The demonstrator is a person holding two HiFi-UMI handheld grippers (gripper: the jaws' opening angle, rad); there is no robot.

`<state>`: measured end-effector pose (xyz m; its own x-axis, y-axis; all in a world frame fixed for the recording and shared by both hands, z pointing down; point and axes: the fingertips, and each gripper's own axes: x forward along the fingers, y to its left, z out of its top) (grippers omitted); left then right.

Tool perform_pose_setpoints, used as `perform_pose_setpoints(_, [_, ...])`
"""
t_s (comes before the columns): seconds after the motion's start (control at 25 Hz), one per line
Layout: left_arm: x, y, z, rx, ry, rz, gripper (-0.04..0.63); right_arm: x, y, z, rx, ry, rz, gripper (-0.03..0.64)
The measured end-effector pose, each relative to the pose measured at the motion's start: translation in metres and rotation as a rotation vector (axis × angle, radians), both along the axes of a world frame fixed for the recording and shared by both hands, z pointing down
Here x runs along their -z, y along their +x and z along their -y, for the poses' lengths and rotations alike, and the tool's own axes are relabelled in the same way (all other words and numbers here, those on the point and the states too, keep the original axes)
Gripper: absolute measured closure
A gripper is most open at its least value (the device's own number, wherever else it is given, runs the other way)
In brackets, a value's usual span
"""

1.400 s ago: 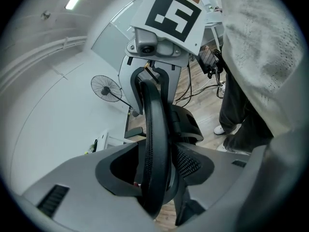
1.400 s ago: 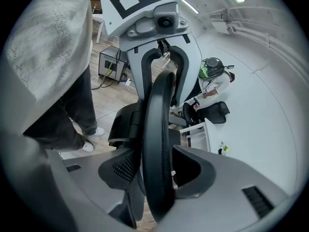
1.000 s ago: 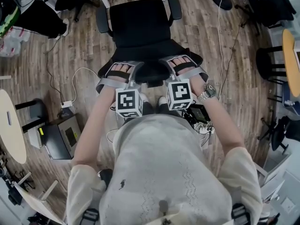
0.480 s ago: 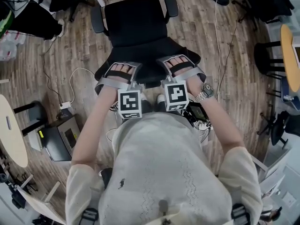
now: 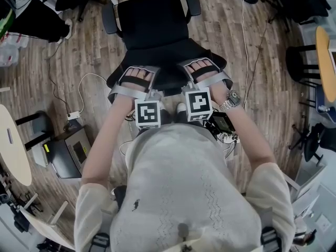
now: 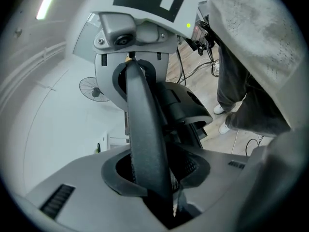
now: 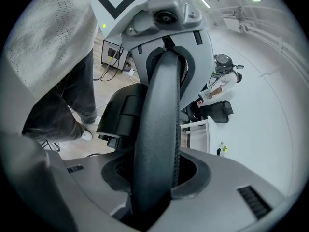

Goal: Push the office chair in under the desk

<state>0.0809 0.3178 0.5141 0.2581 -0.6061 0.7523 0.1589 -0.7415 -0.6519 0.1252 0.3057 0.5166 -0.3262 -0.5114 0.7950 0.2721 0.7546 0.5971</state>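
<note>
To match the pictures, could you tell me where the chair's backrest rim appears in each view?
Head view: the backrest rim sits upper centre.
Left gripper view: the backrest rim rises as a dark bar through the centre.
Right gripper view: again a dark bar through the centre.
Shared landmark: the pale sweater, at bottom, upper right, upper left.

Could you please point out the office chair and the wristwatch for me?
office chair [image 5: 155,22]: head view, middle of the seat cushion.
wristwatch [image 5: 231,99]: head view, on its face.
</note>
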Motion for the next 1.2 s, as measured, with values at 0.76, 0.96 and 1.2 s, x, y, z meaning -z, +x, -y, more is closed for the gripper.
perform_pose_setpoints(0.76, [-0.002,-0.028,0.032,-0.014,-0.002,0.019,0.442,-0.004,-0.024,0.028,-0.048,-0.014,-0.019,0.468])
perform_pose_setpoints(0.96, [-0.004,-0.039,0.045,-0.016,0.000,0.020,0.442,-0.005,-0.034,0.040,-0.061,-0.014,-0.018,0.468])
perform_pose_setpoints(1.2, [-0.003,-0.042,0.054,-0.015,0.006,0.021,0.443,-0.005,-0.037,0.048,-0.072,-0.026,-0.017,0.466])
